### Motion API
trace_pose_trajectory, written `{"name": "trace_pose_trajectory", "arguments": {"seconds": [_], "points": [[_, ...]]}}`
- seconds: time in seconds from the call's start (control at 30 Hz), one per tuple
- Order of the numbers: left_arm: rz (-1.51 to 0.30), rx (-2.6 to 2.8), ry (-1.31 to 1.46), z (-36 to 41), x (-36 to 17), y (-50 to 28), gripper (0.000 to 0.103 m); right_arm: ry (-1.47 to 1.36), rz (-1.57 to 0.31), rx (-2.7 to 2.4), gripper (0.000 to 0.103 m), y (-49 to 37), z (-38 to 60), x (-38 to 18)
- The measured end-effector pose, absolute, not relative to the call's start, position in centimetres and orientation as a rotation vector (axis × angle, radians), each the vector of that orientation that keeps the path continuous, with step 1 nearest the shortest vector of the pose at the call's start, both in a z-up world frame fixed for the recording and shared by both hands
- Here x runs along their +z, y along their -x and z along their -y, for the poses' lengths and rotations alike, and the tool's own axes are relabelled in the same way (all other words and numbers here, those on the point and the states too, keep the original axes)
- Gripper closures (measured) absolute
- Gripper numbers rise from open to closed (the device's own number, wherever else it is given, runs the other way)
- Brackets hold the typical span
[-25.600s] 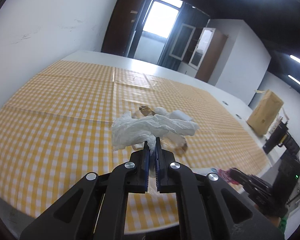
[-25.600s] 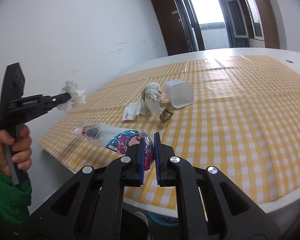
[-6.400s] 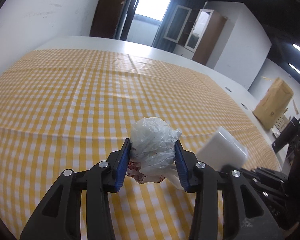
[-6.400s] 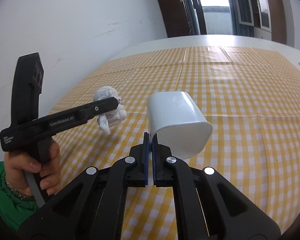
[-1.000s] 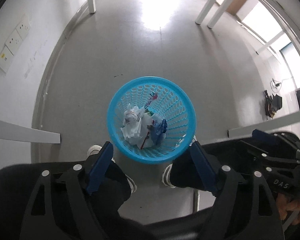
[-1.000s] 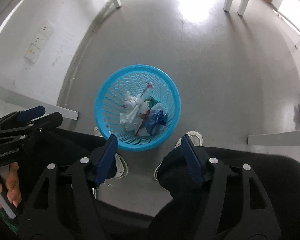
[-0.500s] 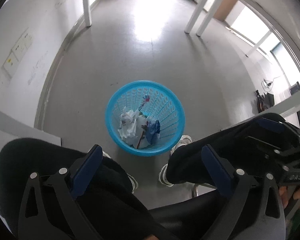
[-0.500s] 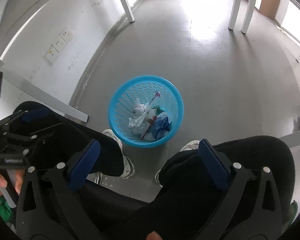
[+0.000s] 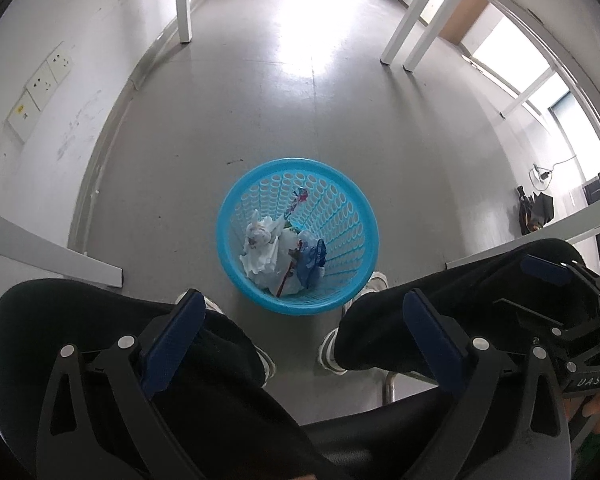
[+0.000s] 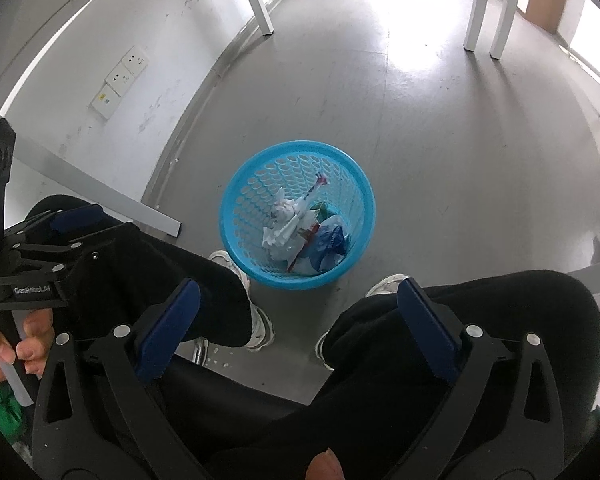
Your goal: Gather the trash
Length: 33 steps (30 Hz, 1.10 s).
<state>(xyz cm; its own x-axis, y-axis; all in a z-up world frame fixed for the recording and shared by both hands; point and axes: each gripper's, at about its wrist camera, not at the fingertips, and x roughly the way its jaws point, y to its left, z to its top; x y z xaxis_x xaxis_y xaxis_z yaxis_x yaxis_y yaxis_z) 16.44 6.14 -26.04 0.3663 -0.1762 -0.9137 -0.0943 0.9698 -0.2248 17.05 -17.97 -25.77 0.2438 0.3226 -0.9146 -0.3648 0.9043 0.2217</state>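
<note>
Both wrist cameras look steeply down at the grey floor from above the seated person's black-trousered knees. At the left, the left gripper (image 9: 300,316) is held over the left thigh, pointing downward, its blue-padded fingers (image 9: 172,332) spread wide with nothing between them; in the right wrist view its black body (image 10: 40,268) shows at the left edge, gripped from below by the person's left hand (image 10: 16,344). In the middle, on the floor just beyond the white shoes (image 10: 256,312), stands the blue basket (image 9: 356,200), upright, with the collected trash (image 9: 280,252) inside: crumpled white tissue, a clear bag and blue and red wrappers. To the right, the right gripper (image 10: 296,308) hangs over the right knee, also tipped down toward the basket, its fingers (image 10: 428,328) likewise wide apart and holding nothing. White table legs (image 9: 182,0) stand at the far side.
</note>
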Motion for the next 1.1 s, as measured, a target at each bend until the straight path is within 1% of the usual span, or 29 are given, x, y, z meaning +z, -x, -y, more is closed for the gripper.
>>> {"name": "trace_pose_trajectory", "arguments": {"seconds": [1.1], "points": [[-1.199, -0.049, 0.259, -6.6, -26.51, -16.89, 0.006, -0.001, -1.251, 0.479, 0.009, -17.4, 18.16, -26.34]]}}
